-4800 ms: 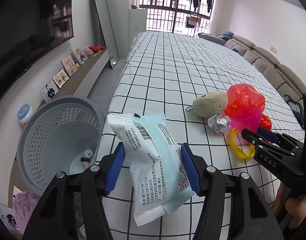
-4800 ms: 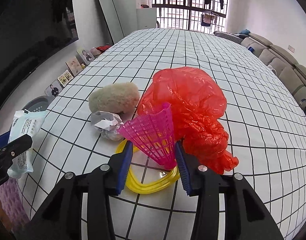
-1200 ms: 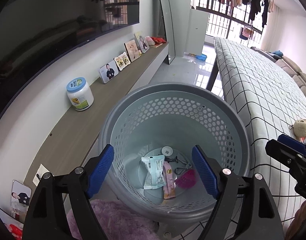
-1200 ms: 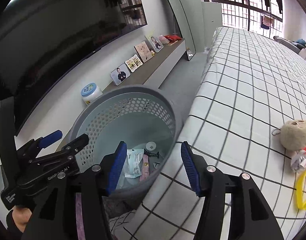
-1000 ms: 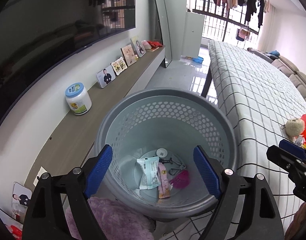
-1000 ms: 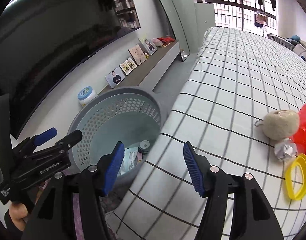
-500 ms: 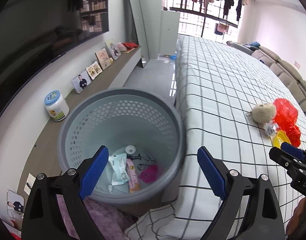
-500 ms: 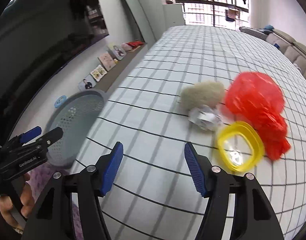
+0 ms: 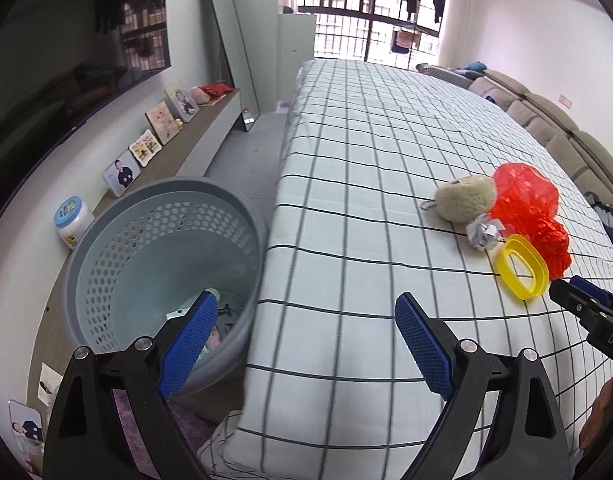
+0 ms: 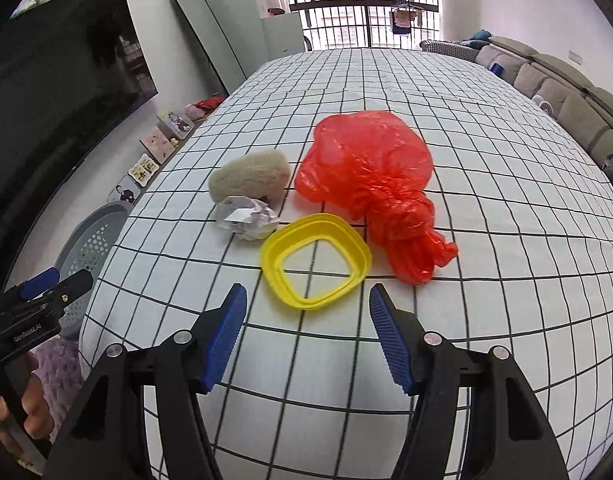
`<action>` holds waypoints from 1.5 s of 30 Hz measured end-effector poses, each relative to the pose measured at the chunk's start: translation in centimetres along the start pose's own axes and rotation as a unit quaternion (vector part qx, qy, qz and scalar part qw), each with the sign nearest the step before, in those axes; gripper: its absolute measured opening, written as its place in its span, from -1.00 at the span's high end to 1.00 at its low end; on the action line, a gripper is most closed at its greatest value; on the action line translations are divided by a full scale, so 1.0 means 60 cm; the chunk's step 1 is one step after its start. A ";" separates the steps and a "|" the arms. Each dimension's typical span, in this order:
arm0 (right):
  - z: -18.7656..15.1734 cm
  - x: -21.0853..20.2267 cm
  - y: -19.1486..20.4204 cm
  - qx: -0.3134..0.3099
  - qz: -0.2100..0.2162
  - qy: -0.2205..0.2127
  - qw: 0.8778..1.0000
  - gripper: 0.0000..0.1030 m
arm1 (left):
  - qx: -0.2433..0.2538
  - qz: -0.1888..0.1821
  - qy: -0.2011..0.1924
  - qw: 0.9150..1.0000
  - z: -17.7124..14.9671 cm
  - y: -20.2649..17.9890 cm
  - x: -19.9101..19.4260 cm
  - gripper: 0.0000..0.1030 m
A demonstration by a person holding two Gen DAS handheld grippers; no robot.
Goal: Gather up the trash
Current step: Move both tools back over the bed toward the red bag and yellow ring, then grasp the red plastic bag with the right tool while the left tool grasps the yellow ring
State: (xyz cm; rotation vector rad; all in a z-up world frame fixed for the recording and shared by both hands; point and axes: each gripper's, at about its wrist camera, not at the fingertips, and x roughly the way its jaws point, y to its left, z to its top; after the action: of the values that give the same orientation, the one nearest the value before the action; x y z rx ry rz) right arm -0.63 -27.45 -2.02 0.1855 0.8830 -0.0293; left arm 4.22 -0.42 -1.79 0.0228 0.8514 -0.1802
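Note:
On the checked bed lie a yellow plastic ring (image 10: 271, 258), a crumpled paper ball (image 10: 248, 216), a knotted red plastic bag (image 10: 370, 176) and a beige plush (image 10: 248, 178). My right gripper (image 10: 307, 296) is open and empty over the sheet, just short of the ring. My left gripper (image 9: 305, 308) is open wide and empty; one finger is over the grey perforated basket (image 9: 106, 256), the other over the bed's edge. Wrappers lie at the basket's bottom, mostly hidden by that finger. From the left wrist the ring (image 9: 541, 270), paper (image 9: 482, 232) and bag (image 9: 524, 200) sit at far right.
A low shelf (image 9: 194, 144) along the left wall carries photo frames and a white jar (image 9: 72, 220). A mirror (image 9: 230, 60) leans at the shelf's far end. A sofa (image 9: 554, 128) lines the bed's right side. A purple fluffy rug (image 10: 62, 364) lies beside the basket.
Both views have swung away from the basket toward the bed. My right gripper has come up to the yellow ring. My left gripper has drifted from above the basket to its rim.

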 end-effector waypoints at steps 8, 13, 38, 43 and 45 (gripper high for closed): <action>0.006 0.003 -0.040 0.008 -0.003 0.003 1.000 -0.19 | 0.017 -0.014 0.011 1.000 0.009 -0.056 0.012 -0.72; 0.025 -0.001 -0.066 0.008 -0.008 -0.009 1.000 -0.19 | 0.036 -0.021 0.013 0.999 0.014 -0.096 0.018 -0.72; 0.097 0.094 -0.091 -0.038 0.014 0.038 0.998 0.06 | 0.051 -0.030 0.032 0.998 0.022 -0.178 0.036 -0.72; 0.096 0.076 -0.104 -0.029 0.019 0.023 0.999 0.29 | 0.063 -0.037 0.030 0.997 0.026 -0.200 0.038 -0.72; 0.095 0.062 -0.113 -0.025 0.018 0.016 0.999 0.29 | 0.069 -0.043 0.028 0.996 0.027 -0.212 0.038 -0.73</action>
State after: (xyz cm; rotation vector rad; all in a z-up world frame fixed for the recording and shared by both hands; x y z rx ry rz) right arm 5.38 -34.90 -2.36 0.1559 0.9104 0.0297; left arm 4.77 -13.41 -1.74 0.1222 0.8953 -0.3197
